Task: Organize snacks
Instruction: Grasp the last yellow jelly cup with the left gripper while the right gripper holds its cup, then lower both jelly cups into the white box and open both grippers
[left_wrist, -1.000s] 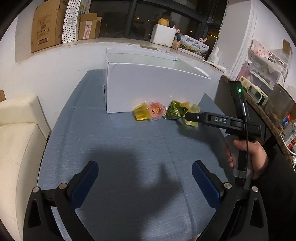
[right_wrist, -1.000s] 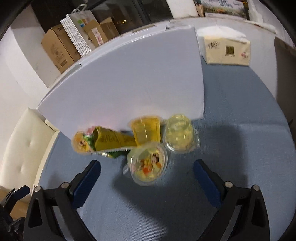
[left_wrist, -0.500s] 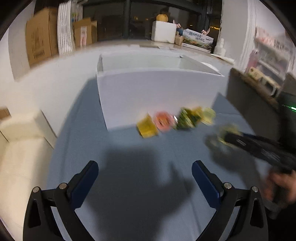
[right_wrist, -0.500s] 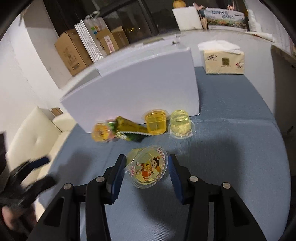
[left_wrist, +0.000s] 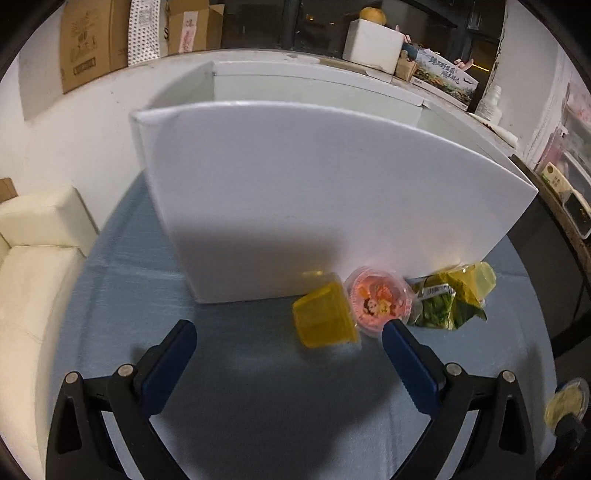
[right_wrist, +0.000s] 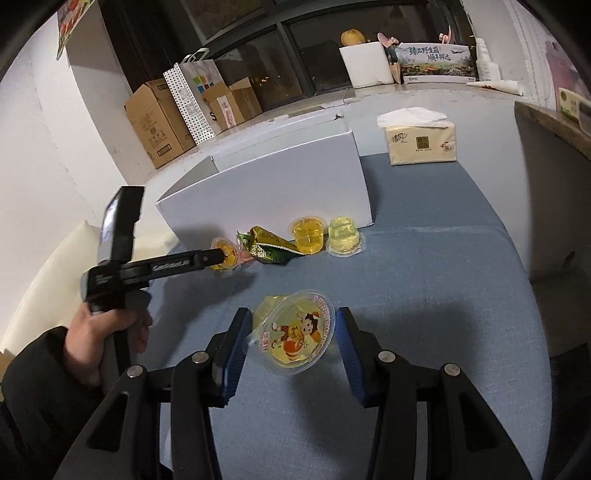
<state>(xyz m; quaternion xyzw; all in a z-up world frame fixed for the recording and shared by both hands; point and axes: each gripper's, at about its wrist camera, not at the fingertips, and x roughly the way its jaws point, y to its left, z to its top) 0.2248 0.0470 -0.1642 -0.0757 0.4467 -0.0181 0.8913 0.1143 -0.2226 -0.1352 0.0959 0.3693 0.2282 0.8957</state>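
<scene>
- One white box (right_wrist: 273, 184) stands on the blue table (right_wrist: 443, 295); one tissue pack (right_wrist: 419, 144) sits behind it.
- Five snacks lie against the box's front: four jelly cups and one green pea packet (left_wrist: 443, 301).
- Left gripper (left_wrist: 284, 350) gapes wide, empty, with the tipped yellow cup (left_wrist: 325, 319) just ahead between its fingers.
- Right gripper (right_wrist: 293, 332), having just closed, clamps a fifth jelly cup (right_wrist: 295, 332) above the table.

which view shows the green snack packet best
The left wrist view: the green snack packet lies close and large against the white box, with its barcode label showing. In the right wrist view the packet is smaller and farther off, though unobstructed.
</scene>
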